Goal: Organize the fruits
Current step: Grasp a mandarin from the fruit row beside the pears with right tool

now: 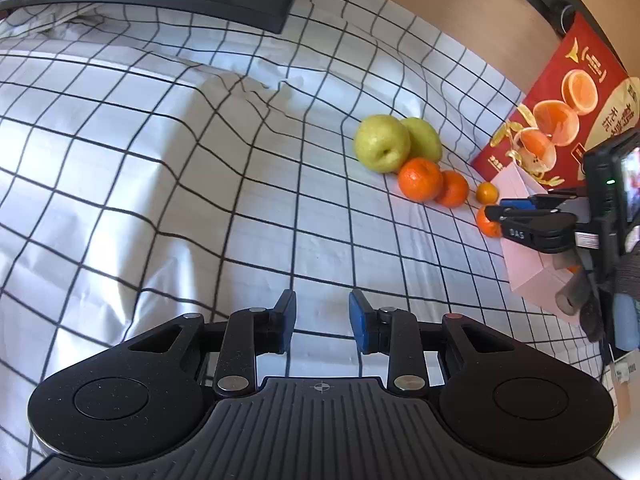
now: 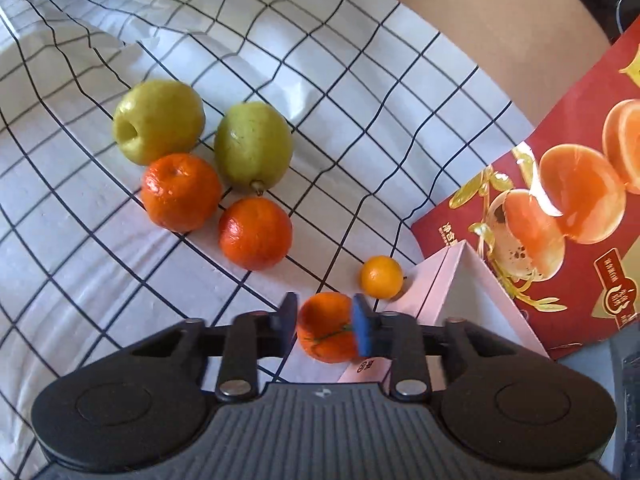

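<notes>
Between the blue fingers [image 2: 362, 330] of our right gripper [image 2: 325, 328] we had a small tangerine [image 2: 326, 326] clamped, just beside the pale pink box [image 2: 460, 280]. Our left gripper [image 1: 322, 316] stood narrowly parted over bare checked cloth [image 1: 200, 200], holding nothing. Beyond lay a little yellow-orange citrus [image 2: 381, 277], two larger oranges [image 2: 255, 233] and two green pears [image 2: 253, 145]. Farthest, the red carton [image 2: 560, 200] bore Chinese lettering too small for us to read.

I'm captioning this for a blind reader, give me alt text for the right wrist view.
The right gripper is shut on a small orange beside a pale box. On the checked cloth beyond lie two green fruits, two larger oranges and a tiny yellow-orange fruit.
</notes>
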The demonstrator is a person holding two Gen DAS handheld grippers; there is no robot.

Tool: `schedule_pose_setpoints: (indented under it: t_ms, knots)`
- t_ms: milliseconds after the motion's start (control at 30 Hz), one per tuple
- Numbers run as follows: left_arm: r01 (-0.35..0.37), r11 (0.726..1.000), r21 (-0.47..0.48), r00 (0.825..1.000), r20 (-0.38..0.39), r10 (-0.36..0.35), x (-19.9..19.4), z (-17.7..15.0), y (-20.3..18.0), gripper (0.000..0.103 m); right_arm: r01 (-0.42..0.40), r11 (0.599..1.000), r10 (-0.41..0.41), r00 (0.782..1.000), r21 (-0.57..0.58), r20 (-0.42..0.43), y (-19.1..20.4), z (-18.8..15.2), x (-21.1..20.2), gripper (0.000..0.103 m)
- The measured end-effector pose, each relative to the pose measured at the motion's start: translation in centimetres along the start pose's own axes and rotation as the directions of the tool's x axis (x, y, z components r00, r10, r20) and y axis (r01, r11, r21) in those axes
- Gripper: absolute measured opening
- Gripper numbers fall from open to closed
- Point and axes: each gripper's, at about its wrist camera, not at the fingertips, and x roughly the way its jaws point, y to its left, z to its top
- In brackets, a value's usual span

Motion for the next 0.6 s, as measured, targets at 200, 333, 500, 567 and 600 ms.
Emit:
schedule_pose_setpoints:
  t_ms: [200,333,500,567,600]
  knots:
    - [0.043,0.998,0.048,0.999,-0.021,-0.043,1.1,0.3,-1.7,0.032,-0.122,0.992,0.12,0.992,0.041,0.046,0.7,-1.0,-2.7,0.015]
    - [0.063,0.995,0.073,0.998,-0.023,-0.061,1.2,0.5,-2.6,0.032,-0.24,0.963,0.219,0.962,0.121,0.164,0.6,-1.3,-5.2,0.021]
    - [0.06,0.993,0.098,0.998,-0.016,-0.059,0.2,0.2,-2.9,0.032,-0.26,0.952,0.209,0.937,0.159,0.279,1.6,0.4,-5.4,0.046]
    - [0.048,0.995,0.092,0.999,-0.013,-0.047,-0.3,0.1,-2.4,0.032,-0.259,0.953,0.212,0.94,0.158,0.268,2.4,1.4,-4.2,0.046]
    - [0.041,0.995,0.086,0.999,-0.012,-0.04,-0.5,0.1,-2.0,0.032,-0.266,0.951,0.22,0.94,0.156,0.26,2.6,1.7,-3.5,0.046]
